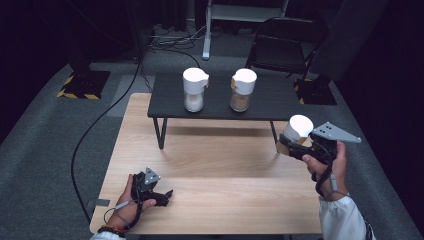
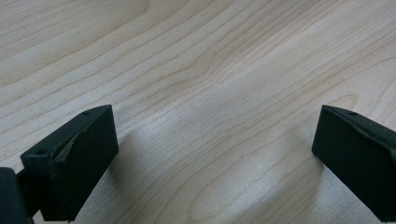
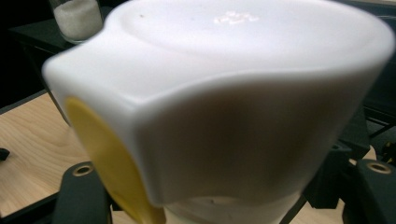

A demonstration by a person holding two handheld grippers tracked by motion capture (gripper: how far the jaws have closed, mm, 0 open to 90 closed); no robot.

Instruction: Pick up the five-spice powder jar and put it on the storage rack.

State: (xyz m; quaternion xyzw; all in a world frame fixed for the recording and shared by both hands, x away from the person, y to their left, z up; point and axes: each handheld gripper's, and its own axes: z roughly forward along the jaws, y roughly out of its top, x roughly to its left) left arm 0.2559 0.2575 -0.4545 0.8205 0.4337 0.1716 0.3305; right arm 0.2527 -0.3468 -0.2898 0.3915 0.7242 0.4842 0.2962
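Beyond the table's right edge, right claw grips jar

White-lidded jar with yellow label sitting between the right gripper jaws, close to the lens; jar of white granules standing behind on dark shelf.

The table is seen from above and forward. The left gripper view is pressed close to its wood; the right gripper view is crowded by the held jar.
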